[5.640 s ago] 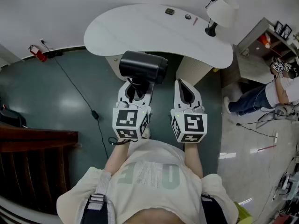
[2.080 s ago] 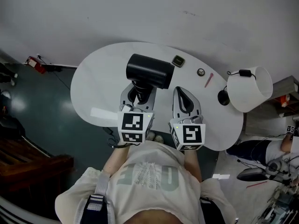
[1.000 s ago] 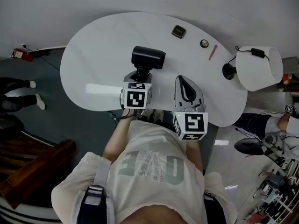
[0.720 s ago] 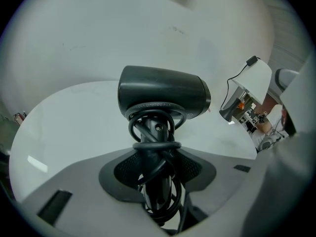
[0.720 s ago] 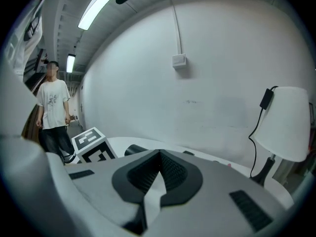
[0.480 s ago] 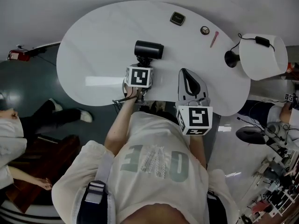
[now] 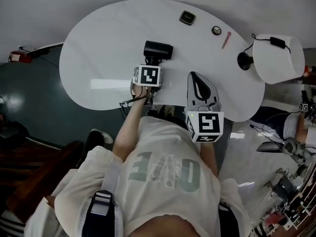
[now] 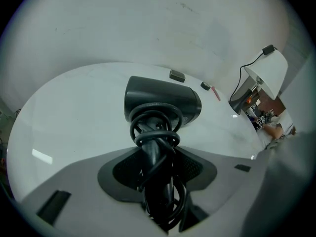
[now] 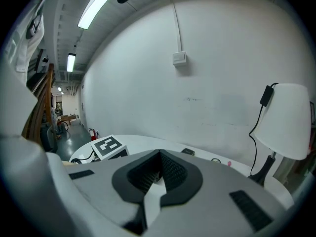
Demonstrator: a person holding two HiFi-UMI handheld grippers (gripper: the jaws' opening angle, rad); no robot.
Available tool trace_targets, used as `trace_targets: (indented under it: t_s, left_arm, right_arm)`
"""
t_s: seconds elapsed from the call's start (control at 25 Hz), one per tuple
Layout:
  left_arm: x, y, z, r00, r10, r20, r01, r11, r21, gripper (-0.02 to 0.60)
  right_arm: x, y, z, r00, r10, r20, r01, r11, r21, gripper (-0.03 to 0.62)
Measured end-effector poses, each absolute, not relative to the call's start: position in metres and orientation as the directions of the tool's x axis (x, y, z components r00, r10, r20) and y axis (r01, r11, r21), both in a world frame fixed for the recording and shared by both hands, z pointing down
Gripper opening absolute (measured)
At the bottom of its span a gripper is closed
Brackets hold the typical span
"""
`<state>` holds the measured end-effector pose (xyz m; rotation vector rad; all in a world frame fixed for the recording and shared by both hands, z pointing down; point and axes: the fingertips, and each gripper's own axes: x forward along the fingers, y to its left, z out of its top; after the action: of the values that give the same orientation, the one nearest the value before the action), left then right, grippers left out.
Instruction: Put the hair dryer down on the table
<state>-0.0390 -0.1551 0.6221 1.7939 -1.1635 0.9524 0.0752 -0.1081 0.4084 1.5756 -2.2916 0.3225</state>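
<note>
Left gripper [image 7: 152, 63]'s jaws, just eased slightly wider, grip the dryer [image 7: 158, 50] by its handle [image 8: 158, 181]: rest it flat on the bench [image 7: 98, 43] before opening fully; right gripper [image 7: 198, 80]'s jaws are closed, empty.

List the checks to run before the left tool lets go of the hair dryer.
1. Hair dryer handle sits between the left tool jaws: ok. They have just been opening slightly.
2. Dryer is over the table, well in from the edge: ok.
3. Dryer body rests on the tabletop: cannot tell, contact not visible.
4. Cord is wound round the handle, no loop hanging: ok.
5. Small dark box and pink stick lie apart from the dryer: ok.
6. Right tool is empty and off to the side: ok.
</note>
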Motion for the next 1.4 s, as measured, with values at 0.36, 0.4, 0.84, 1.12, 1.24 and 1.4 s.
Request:
trace_targets:
  t_s: [0.36, 0.4, 0.84, 1.12, 1.24, 1.4]
  left_arm:
    - [-0.040, -0.154, 0.623, 0.291, -0.378, 0.879, -0.945, -0.254, 0.204, 0.198]
    - [-0.039, -0.154, 0.623, 0.295, -0.374, 0.879, -0.944, -0.256, 0.207, 0.203]
    - [-0.042, -0.173, 0.574, 0.332, -0.508, 0.795, -0.943, -0.212, 0.258, 0.279]
    - [-0.031, -0.202, 0.433, 0.373, -0.746, 0.551, -0.927, -0.328, 0.183, 0.278]
    - [-0.029, -0.198, 0.360, 0.396, -0.831, 0.391, -0.918, -0.371, 0.141, 0.253]
    - [-0.036, -0.179, 0.279, 0.360, -0.917, 0.170, -0.933, -0.351, 0.078, 0.038]
  right_arm:
    - [0.074, -0.103, 0.409, -0.340, -0.853, 0.397, -0.929, 0.370, 0.000, 0.005]
    - [0.074, -0.103, 0.408, -0.341, -0.853, 0.396, -0.929, 0.371, 0.000, 0.005]
    - [0.073, -0.104, 0.400, -0.341, -0.863, 0.373, -0.930, 0.368, 0.003, 0.005]
    - [0.068, -0.130, 0.340, -0.355, -0.906, 0.230, -0.928, 0.371, 0.026, 0.005]
    - [0.064, -0.140, 0.304, -0.362, -0.921, 0.143, -0.929, 0.369, 0.025, 0.005]
    - [0.064, -0.142, 0.267, -0.345, -0.938, 0.044, -0.939, 0.345, 0.002, 0.005]
